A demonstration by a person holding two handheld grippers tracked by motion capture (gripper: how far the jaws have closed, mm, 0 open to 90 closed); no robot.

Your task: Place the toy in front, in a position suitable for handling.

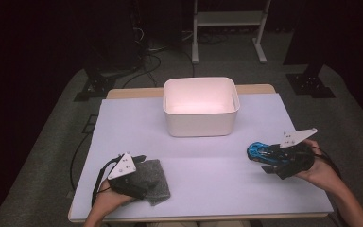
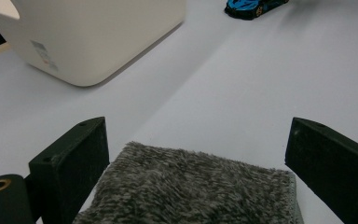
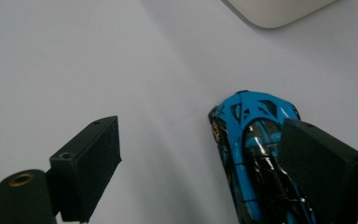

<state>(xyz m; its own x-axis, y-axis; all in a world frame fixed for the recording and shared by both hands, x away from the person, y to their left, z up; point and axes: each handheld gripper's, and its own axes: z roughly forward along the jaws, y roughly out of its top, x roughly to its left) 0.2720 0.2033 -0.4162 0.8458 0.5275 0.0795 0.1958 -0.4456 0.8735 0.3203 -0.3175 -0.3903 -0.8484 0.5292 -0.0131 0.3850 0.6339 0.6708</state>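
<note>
Your left gripper [image 1: 139,163], jaws apart, straddles grey fuzzy cloth [image 1: 152,179] near table's [image 1: 208,179] front-left corner; your right gripper [image 1: 269,153], jaws apart, beside blue toy car [image 1: 260,151] near right edge.

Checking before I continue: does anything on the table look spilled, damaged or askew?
Nothing stands out. The white bin stands upright, the grey cloth lies flat, and the blue toy car sits on its wheels, looking intact.
</note>
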